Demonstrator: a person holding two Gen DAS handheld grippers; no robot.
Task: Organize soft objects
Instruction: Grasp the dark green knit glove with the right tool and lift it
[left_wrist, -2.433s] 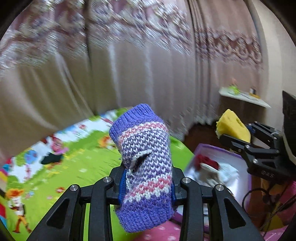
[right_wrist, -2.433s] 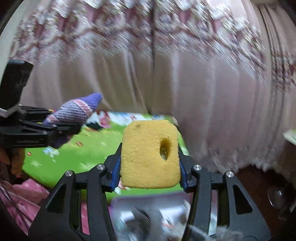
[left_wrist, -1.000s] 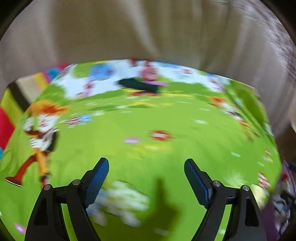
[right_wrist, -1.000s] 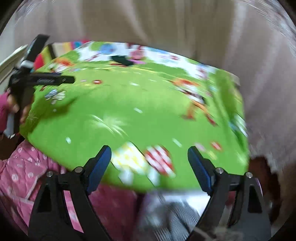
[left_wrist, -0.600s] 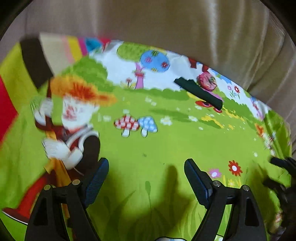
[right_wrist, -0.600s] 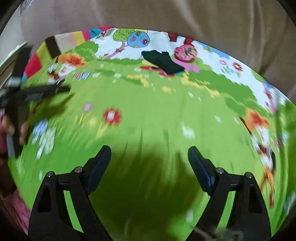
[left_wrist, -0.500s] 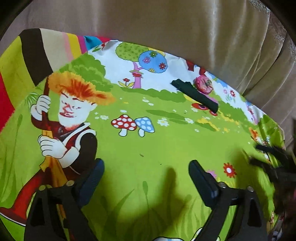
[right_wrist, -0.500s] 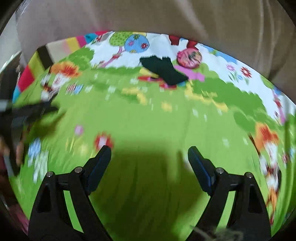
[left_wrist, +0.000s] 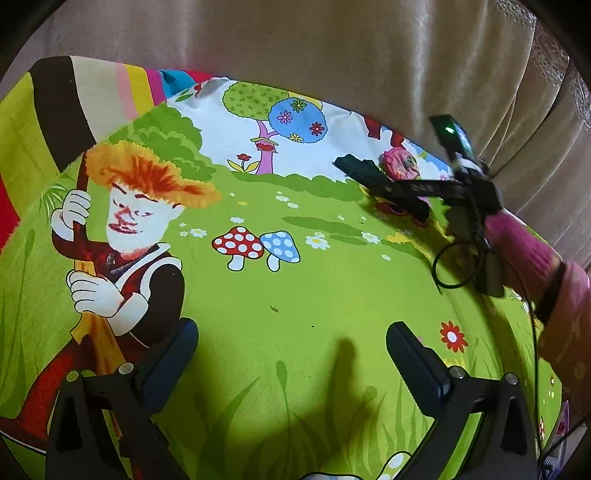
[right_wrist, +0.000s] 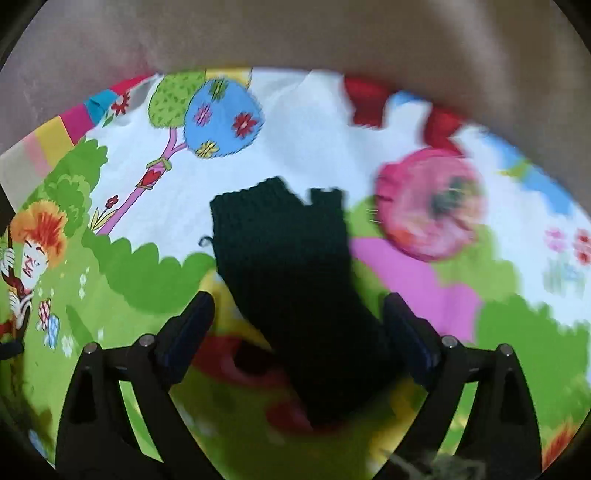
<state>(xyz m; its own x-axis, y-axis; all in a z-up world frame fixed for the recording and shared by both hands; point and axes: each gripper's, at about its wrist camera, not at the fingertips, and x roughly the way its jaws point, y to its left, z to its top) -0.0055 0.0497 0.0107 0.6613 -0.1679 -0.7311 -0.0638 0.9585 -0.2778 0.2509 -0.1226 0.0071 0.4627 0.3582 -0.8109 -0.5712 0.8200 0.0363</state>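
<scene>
Both grippers, no longer carrying anything, have just been spreading their jaws: the right gripper now straddles the dark knit glove lying on the sheet, apparently lining up its pickup, while the left gripper hangs apart over bare sheet.

Both wrist views downward, sharing mat

I'm seeing 1 soft item, a dark knit fingerless glove, near black with maybe a green tint, lying flat on the cartoon play mat. It's lying angled, notched cuff end pointing toward the curtain side, other end running down toward my view. It's sitting just beside the pink round print. In my left view it's showing as a dark strip far across the mat.
</scene>
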